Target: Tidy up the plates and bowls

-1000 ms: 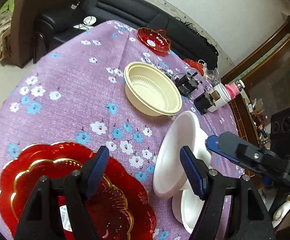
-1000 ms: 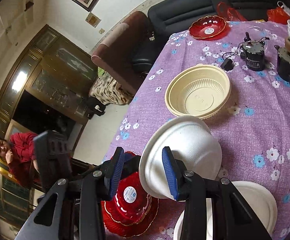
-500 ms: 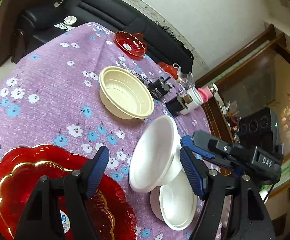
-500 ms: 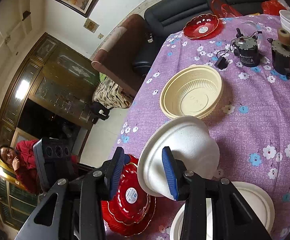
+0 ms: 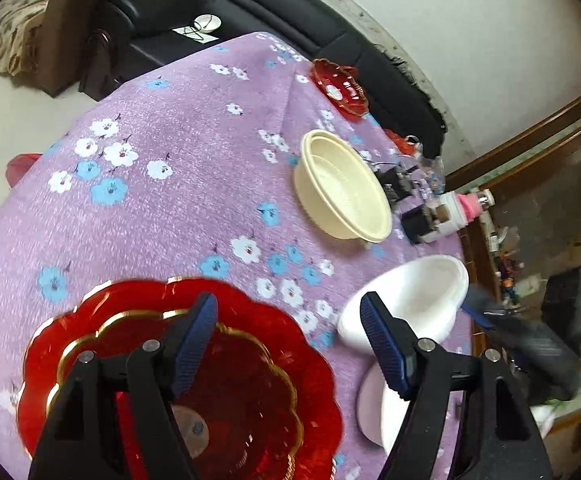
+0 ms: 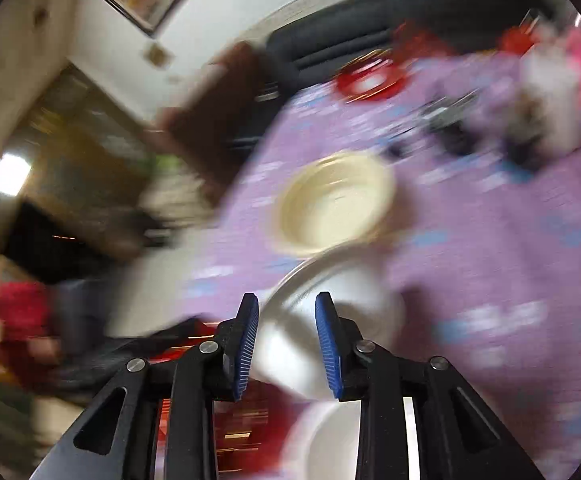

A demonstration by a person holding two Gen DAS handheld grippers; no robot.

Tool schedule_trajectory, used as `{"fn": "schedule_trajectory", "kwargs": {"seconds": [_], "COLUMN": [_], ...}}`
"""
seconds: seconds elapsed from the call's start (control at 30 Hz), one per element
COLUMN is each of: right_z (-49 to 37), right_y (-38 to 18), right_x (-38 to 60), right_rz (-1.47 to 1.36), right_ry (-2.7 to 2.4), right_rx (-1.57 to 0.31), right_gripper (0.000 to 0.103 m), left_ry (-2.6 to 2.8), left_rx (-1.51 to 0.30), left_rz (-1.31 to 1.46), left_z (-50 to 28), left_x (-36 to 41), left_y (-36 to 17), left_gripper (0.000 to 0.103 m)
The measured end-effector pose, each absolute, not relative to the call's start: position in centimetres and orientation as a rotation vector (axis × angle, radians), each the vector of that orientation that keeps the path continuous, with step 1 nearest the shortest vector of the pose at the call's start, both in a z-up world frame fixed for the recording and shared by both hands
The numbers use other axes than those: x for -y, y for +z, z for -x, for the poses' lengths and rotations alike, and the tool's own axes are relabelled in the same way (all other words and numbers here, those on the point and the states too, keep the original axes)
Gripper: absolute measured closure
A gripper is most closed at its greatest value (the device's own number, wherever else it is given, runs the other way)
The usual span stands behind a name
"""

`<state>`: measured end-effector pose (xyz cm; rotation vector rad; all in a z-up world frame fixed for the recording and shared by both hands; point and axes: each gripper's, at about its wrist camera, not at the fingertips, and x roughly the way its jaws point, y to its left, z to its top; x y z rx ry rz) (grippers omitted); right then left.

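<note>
A white foam bowl (image 6: 330, 320) — smooth, deep and round, with a thin flat rim — is tilted on its side and clamped by its rim in the right claw (image 6: 286, 344), one blue pad inside the bowl and one outside. It hangs above the purple flowered tabletop (image 5: 178, 184), on the near side of the cream plastic bowl (image 5: 342, 188), which stands upright on the cloth and shows a ribbed inner wall. Directly below the held bowl lies a white foam plate (image 6: 330, 436).

The left wrist view is sharp. It shows the left claw (image 5: 290, 344) with its pads wide apart and nothing between them, over a stack of scalloped red plates with gold edges (image 5: 170, 380) nearer the camera than the cream bowl. Beyond the cream bowl sits a small red dish (image 5: 340, 90); to its right are two small black motors (image 5: 406, 208) and a white container (image 5: 450, 216). The right wrist view is heavily smeared, so these appear only as streaks of colour.

Compared with a second ago, the white bowl appears farther right in the left view and the red stack fills more of the foreground; the grip on the bowl is unchanged.
</note>
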<state>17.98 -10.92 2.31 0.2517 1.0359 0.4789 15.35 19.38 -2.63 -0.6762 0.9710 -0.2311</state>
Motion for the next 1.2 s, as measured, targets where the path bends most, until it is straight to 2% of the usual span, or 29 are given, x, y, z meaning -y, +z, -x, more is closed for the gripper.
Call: {"fn": "schedule_trajectory", "kwargs": {"seconds": [0.03, 0.13, 0.2, 0.33, 0.47, 0.57, 0.67, 0.9, 1.2], "right_z": [-16.5, -14.9, -13.1, -10.6, -8.9, -8.0, -7.6, -7.4, -14.3], "right_y": [3.5, 4.6, 4.8, 1.3, -2.4, -4.3, -5.7, -4.6, -4.7], "right_x": [10.7, 12.0, 15.1, 19.1, 21.8, 22.3, 22.5, 24.7, 26.5], "right_rz": [0.125, 0.18, 0.093, 0.008, -0.204, -0.279, -0.329, -0.415, -0.727], "right_ry": [0.16, 0.109, 0.167, 0.184, 0.25, 0.271, 0.294, 0.309, 0.376], "right_rx": [-0.905, -0.81, -0.819, -0.922, -1.007, -1.015, -0.999, -0.915, -0.991], "right_gripper": [0.06, 0.059, 0.053, 0.053, 0.053, 0.053, 0.058, 0.058, 0.055], "left_ry": [-0.24, -0.272, -0.301, -0.362, -0.36, -0.326, -0.293, -0.244, -0.207], "left_rx": [-0.962, -0.926, -0.91, -0.938, -1.046, -1.08, -1.098, -1.058, -1.056], "left_rz": [0.671, 0.623, 0.58, 0.551, 0.526, 0.482, 0.437, 0.47, 0.609], "left_z": [-14.8, -12.3, -10.8, -10.2, -11.5, -12.3, -12.7, -12.9, -18.6], "left_x": [-19.2, -17.8, -16.1, -11.9, -7.3, -5.0, -3.6, -4.3, -5.1], "left_y": [-2.1, -0.1, 0.9, 0.5, -2.5, -3.7, -4.3, -3.0, -2.8], "left_gripper": [0.031, 0.028, 0.024, 0.023, 0.023, 0.023, 0.026, 0.026, 0.026]}}
